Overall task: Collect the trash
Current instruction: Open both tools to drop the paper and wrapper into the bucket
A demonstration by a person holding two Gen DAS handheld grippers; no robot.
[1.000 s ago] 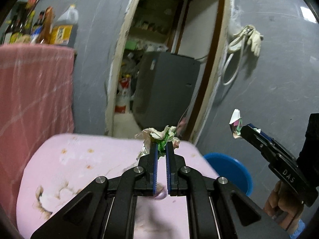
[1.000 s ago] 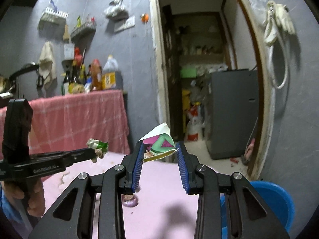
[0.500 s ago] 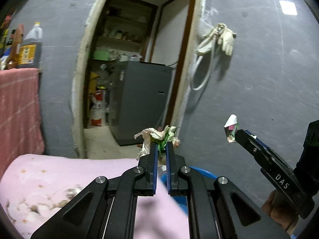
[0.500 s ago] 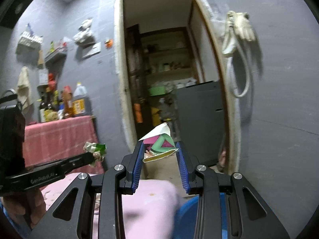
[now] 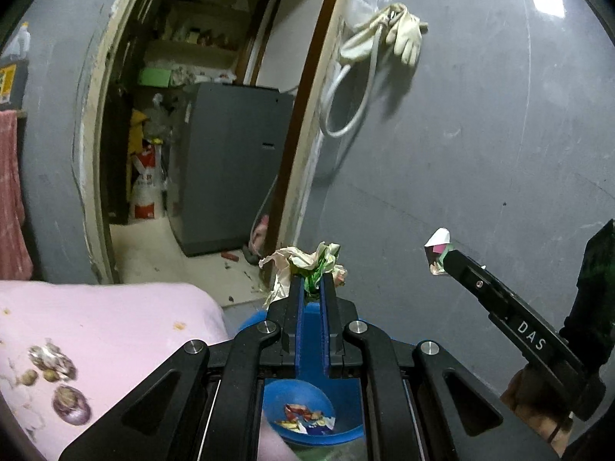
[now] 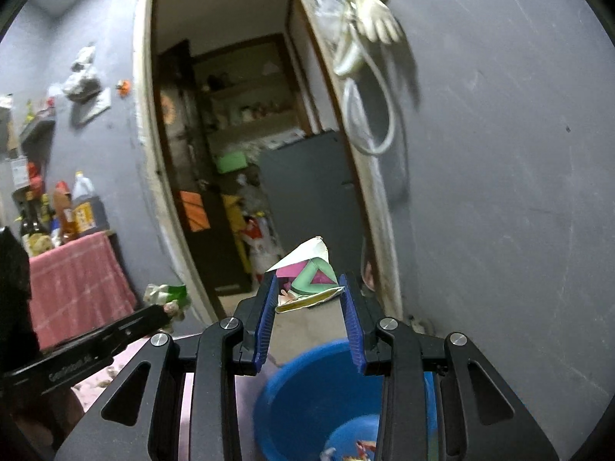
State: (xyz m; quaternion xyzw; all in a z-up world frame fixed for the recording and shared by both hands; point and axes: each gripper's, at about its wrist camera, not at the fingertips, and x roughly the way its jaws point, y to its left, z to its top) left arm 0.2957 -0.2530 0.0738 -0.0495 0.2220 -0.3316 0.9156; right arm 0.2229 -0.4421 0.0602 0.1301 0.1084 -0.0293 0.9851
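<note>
My left gripper (image 5: 312, 280) is shut on a crumpled white and green wrapper (image 5: 307, 259); it also shows in the right wrist view (image 6: 167, 295). My right gripper (image 6: 309, 288) is shut on a folded pink, green and white paper scrap (image 6: 307, 274); the scrap also shows in the left wrist view (image 5: 437, 251). A blue bin (image 5: 348, 432) stands on the floor below both grippers, with several colourful wrappers (image 5: 307, 418) at its bottom. Its rim shows in the right wrist view (image 6: 292, 376).
A pink-covered table (image 5: 96, 326) with a stain and small bits is at the lower left. A grey wall (image 5: 480, 153) is at the right with a hanging glove and hose (image 5: 384, 34). An open doorway leads to a grey cabinet (image 5: 230, 165). Bottles (image 6: 77, 211) stand on a pink-clothed counter.
Both grippers have swung right, away from the pink table and over the blue bin, each still holding its scrap. The bin's inside has come into view.
</note>
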